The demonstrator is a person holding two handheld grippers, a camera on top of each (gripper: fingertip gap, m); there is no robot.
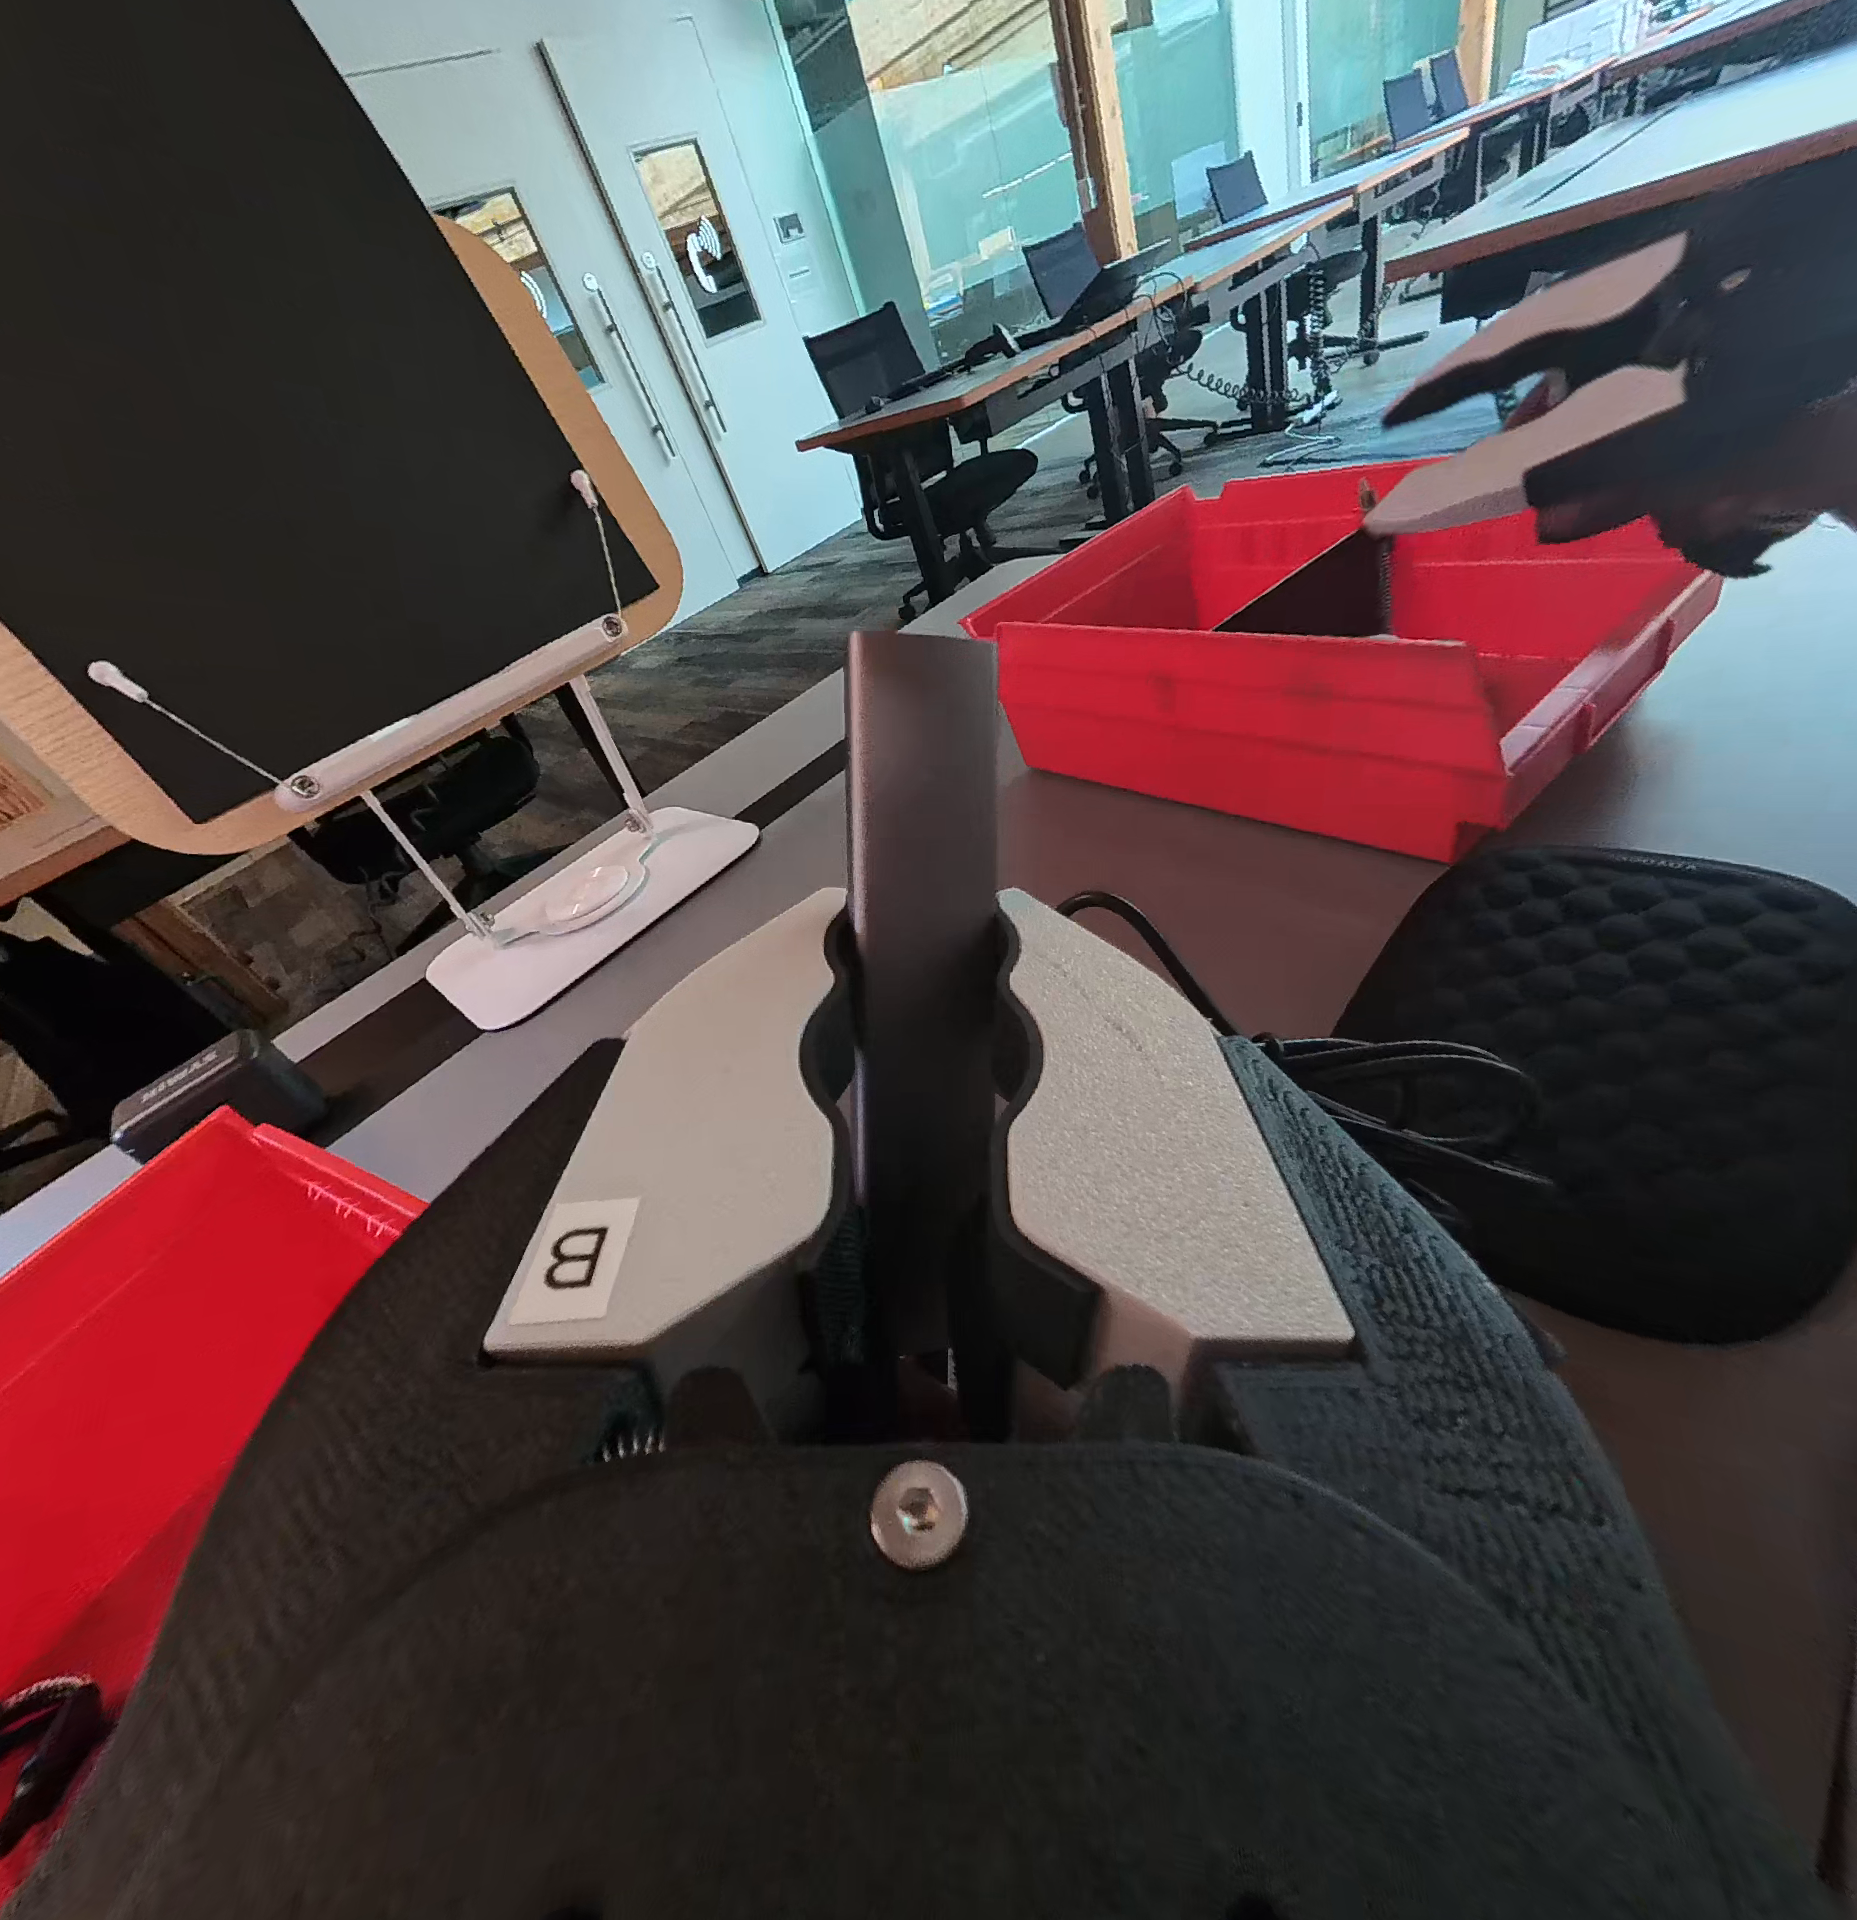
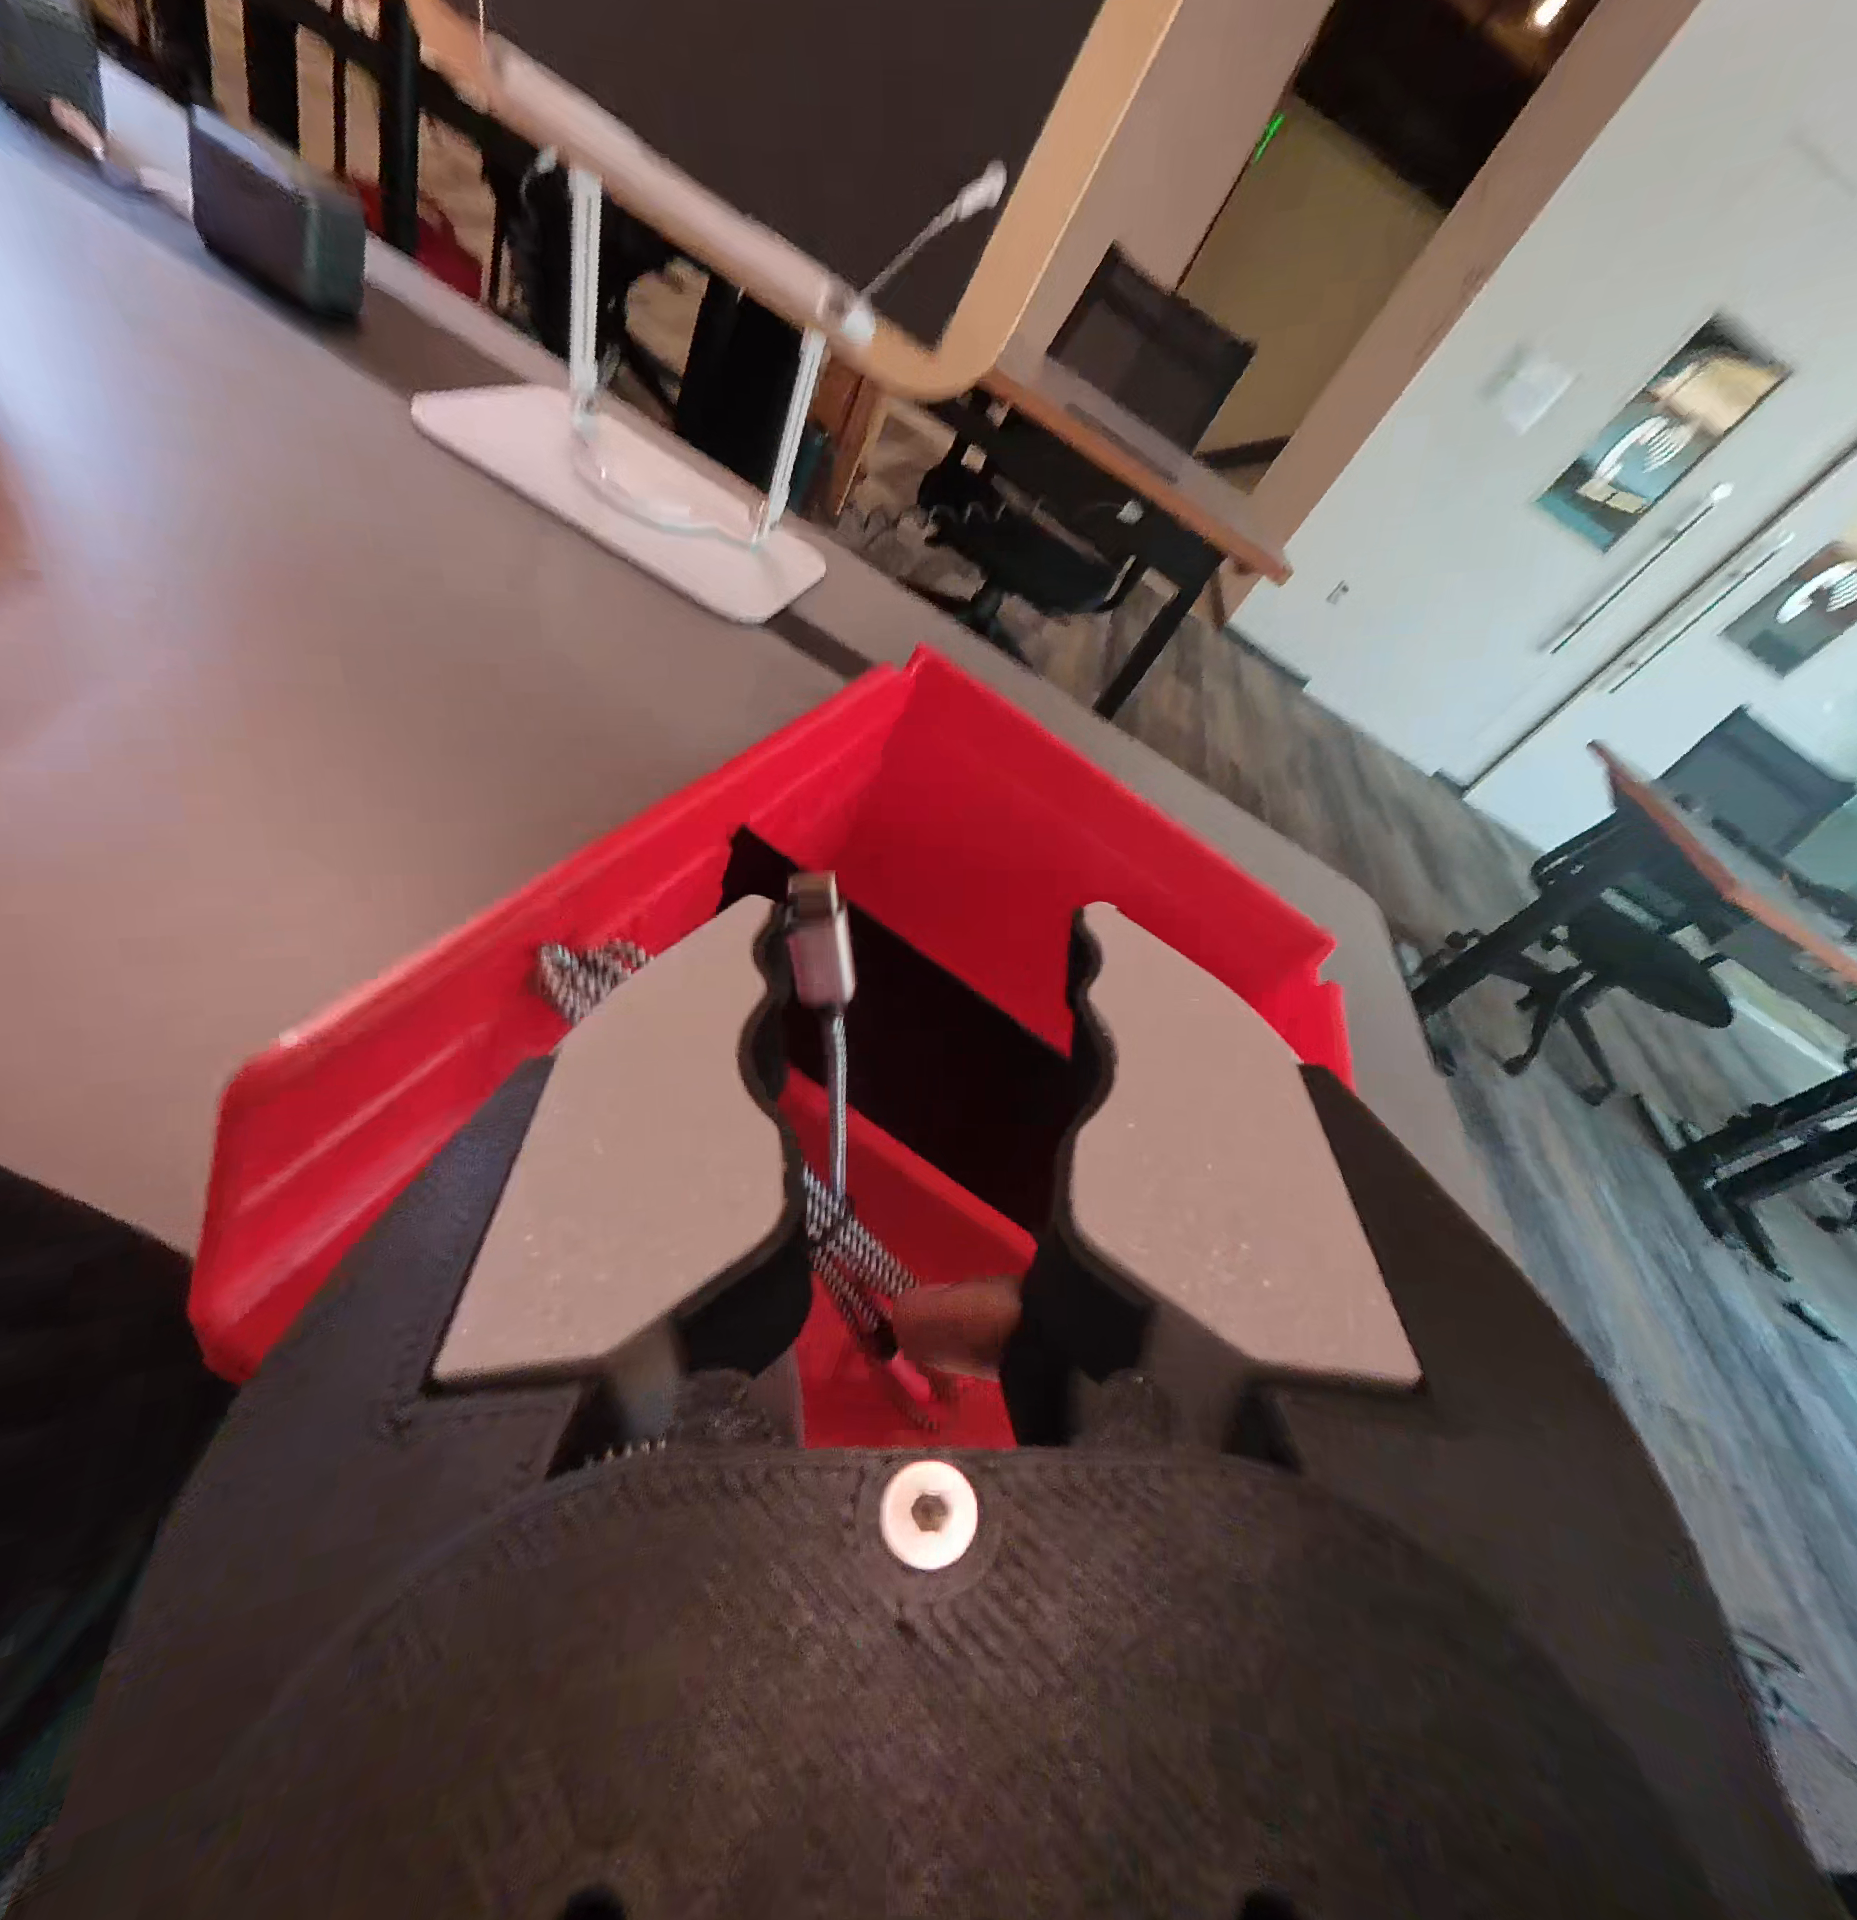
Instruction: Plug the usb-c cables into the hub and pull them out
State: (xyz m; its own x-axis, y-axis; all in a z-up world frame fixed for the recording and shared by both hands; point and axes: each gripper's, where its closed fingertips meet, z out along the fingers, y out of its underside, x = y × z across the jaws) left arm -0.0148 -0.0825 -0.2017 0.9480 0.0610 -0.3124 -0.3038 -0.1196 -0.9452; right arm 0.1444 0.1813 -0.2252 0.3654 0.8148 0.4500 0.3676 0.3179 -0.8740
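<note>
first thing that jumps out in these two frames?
The left gripper is shut on the dark grey hub, holding it upright in mid-frame. Behind it to the right is a red bin. The right gripper hangs open above that bin, with a braided usb-c cable against its left finger.

We count two grippers: the left gripper [image 1: 919, 935] and the right gripper [image 2: 919, 914]. We count one dark hub [image 1: 919, 810], standing between the fingers of the left gripper. We count one braided usb-c cable [image 2: 830, 1174] with one metal plug [image 2: 822, 935]; a further braided loop [image 2: 586, 971] lies by the bin's left wall, and we cannot tell whether it is a second cable. We count two red bins: one divided bin [image 1: 1246, 717] toward the far right of the worktop [image 1: 1267, 925], and one second bin [image 1: 134, 1299] at its near left edge. We count one black mesh pad [image 1: 1651, 1070], one bundle of thin black cord [image 1: 1423, 1101], one tilted board stand [image 1: 591, 914], and one small dark box [image 1: 217, 1091] at the far left edge.
</note>
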